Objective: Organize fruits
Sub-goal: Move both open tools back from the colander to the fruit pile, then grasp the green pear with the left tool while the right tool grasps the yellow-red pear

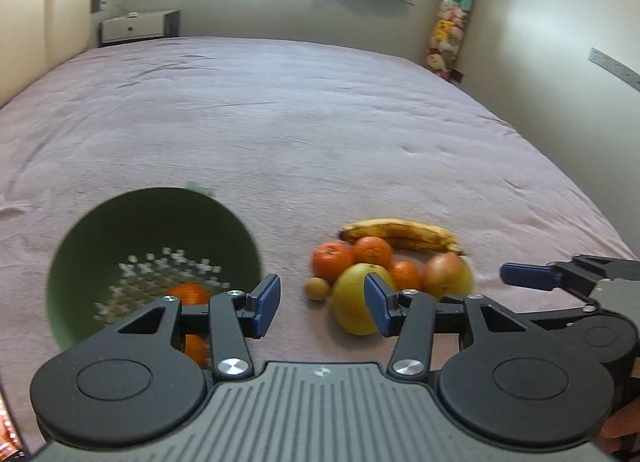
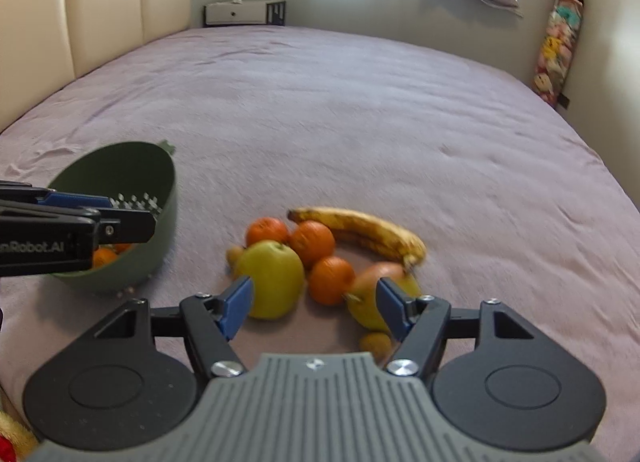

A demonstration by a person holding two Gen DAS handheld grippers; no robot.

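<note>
**Fruit sort: early stage, most of the pile still out**

Bed (image 1: 320, 121) fills both frames, pink cover. Green colander bowl (image 1: 152, 262) sits lower left in the left view; at least two oranges (image 1: 188, 294) already in it. The rest is clustered lower centre on the bed: banana (image 2: 360, 229) at the back, big yellow apple (image 2: 272, 278), yellow-red fruit (image 2: 380, 286), three oranges (image 2: 312, 242), two small brown fruits (image 2: 376, 344). Left tool (image 1: 322, 310) released, nothing held, between bowl and pile. Right tool (image 2: 314, 308) released, empty, aimed at the pile. My read: roughly a fifth done, eight pieces left.
</note>
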